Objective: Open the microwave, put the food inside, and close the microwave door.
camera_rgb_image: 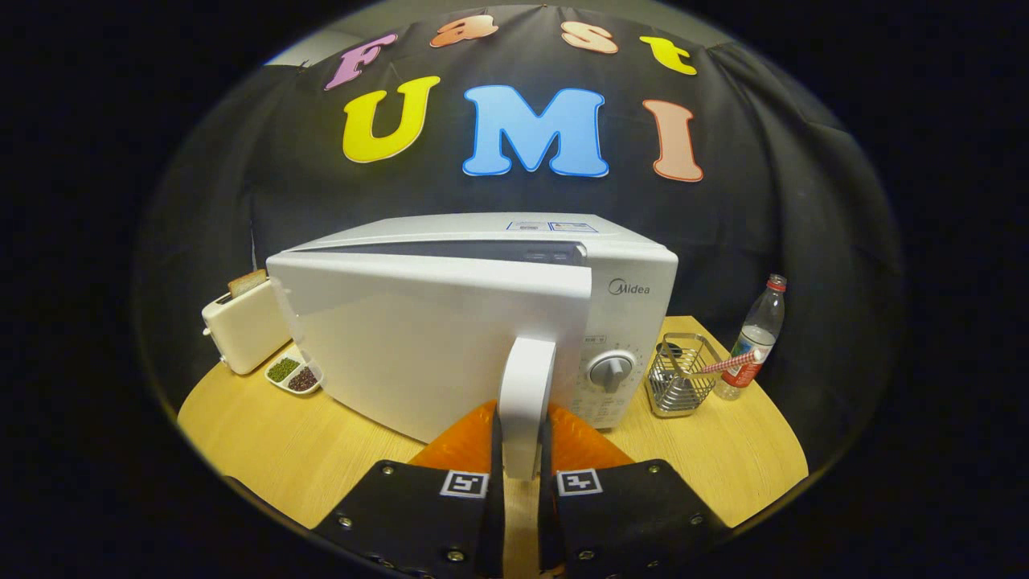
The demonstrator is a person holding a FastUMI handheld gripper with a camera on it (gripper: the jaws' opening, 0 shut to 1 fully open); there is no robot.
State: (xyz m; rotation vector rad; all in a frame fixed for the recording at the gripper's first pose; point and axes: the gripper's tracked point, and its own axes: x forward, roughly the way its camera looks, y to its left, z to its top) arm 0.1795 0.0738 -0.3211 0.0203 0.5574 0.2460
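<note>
On the round wooden table stands the white microwave, its door already swung partway out from the body, hinged on the side toward the toaster. That door looks rigid and light, a smooth plastic panel that should turn freely on its hinge; the sensible place to take it is the upright handle at its free edge, a slick bar that could slip under a loose pinch. The gripper has it there: both fingers are closed in on the handle's lower end, one pressing each side, with the bar between them. I cannot make out any food for the oven from where I stand. Beside the hinge side sits a cream toaster with bread in it, and just before it a small divided dish of grains. Past the dial are a wire basket and a water bottle.
</note>
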